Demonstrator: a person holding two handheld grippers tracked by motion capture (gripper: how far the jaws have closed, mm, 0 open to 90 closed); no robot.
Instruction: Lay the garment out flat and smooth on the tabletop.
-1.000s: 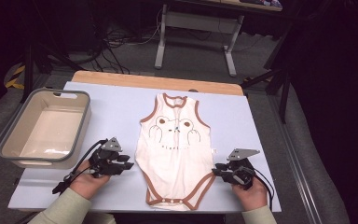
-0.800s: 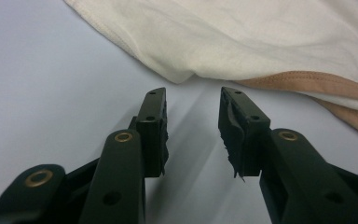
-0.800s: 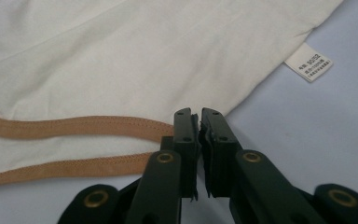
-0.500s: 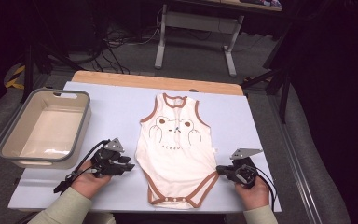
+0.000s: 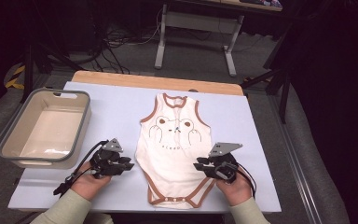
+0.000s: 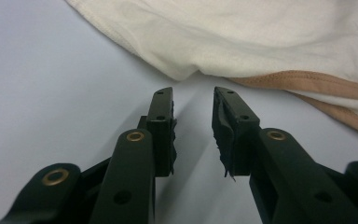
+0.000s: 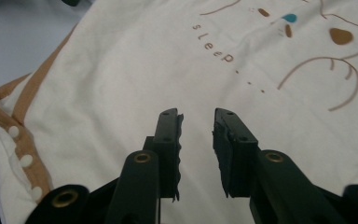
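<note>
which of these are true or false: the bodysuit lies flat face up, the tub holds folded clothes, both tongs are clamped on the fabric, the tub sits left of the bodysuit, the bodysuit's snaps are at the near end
1. The baby bodysuit lies flat, bear print up. True.
2. The tub holds folded clothes. False: nothing lies in it.
3. Both tongs are clamped on the fabric. False: the left tongs stand open just short of the bodysuit's edge, and the right tongs stand open above the cloth, with nothing between their jaws.
4. In the high view the tub sits left of the bodysuit. True.
5. The snaps are at the end nearest the person. True.
</note>
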